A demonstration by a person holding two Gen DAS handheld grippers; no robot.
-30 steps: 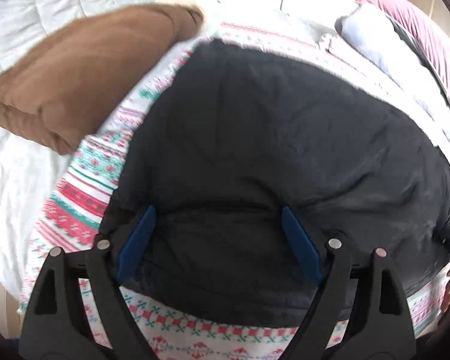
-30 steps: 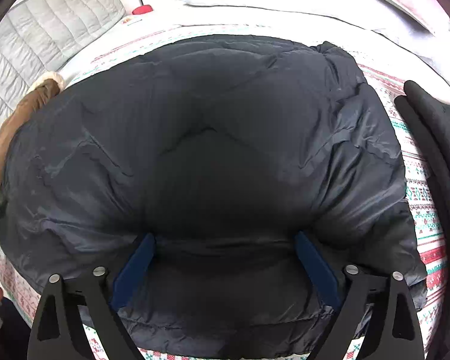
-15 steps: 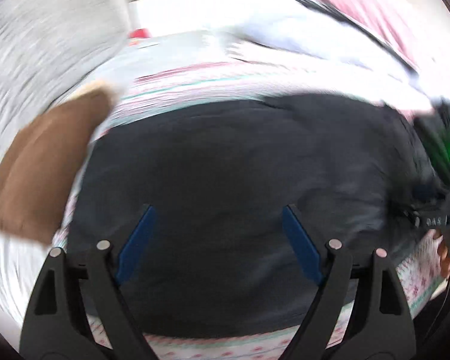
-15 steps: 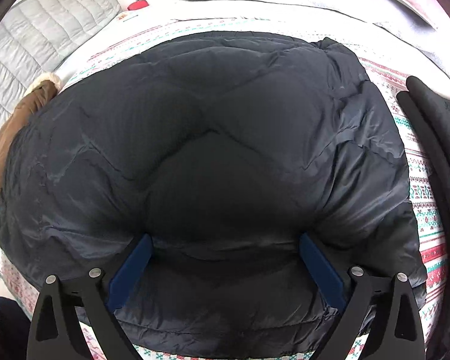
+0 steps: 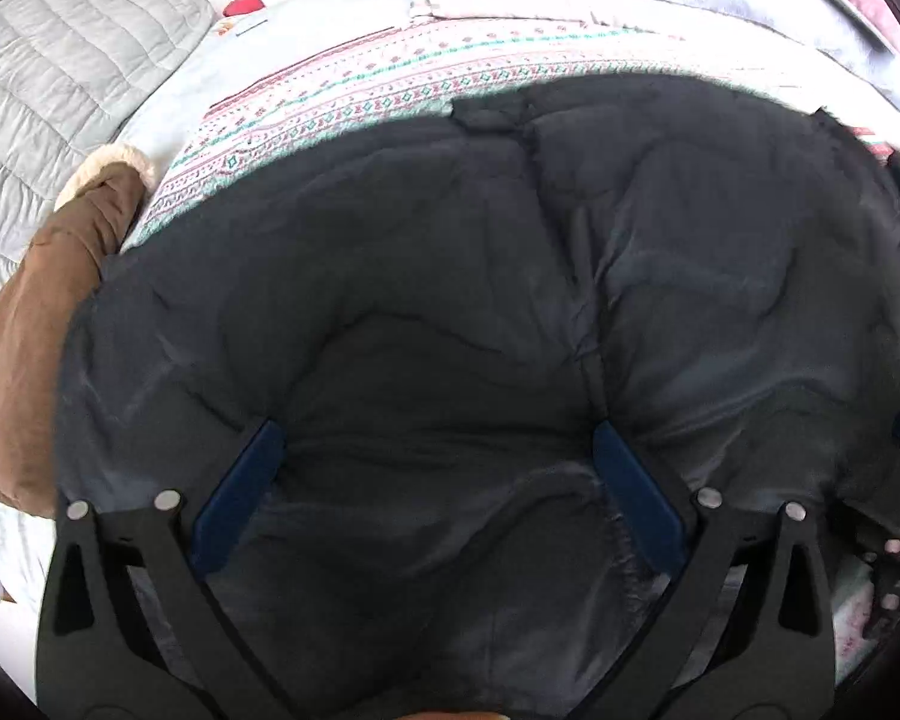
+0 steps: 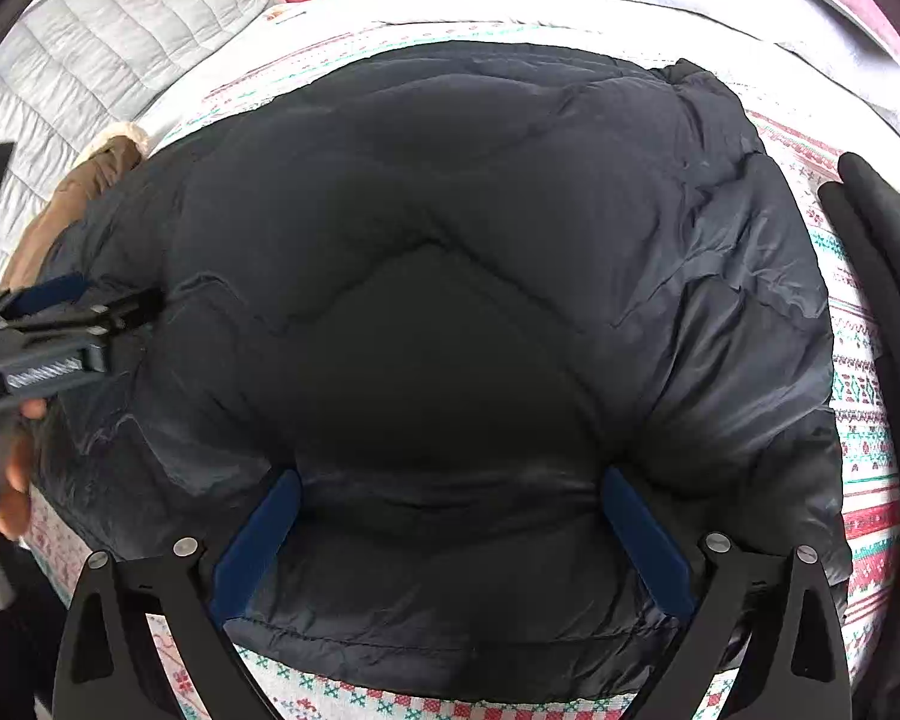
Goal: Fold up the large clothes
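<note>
Your black puffer jacket (image 5: 480, 276) lies spread on the patterned blanket (image 5: 354, 96) covering the bed, a brown coat (image 5: 36, 324) at its left edge. Your left tongs (image 5: 432, 450) stand spread over the jacket, pinching nothing; your right tongs (image 6: 450, 498) are likewise spread above its padded front.

- Puffer jacket (image 5: 480, 312): dark navy-black, faint sheen, centre of the frame.
- Blanket (image 5: 354, 96): white with red, pink and green banded pattern.
- Brown garment (image 5: 36, 324) with cream fleece trim, left edge.
- Quilt (image 5: 60, 72): pale grey, stitched squares, upper left.
- Gripper pads (image 6: 258, 546): blue.
</note>
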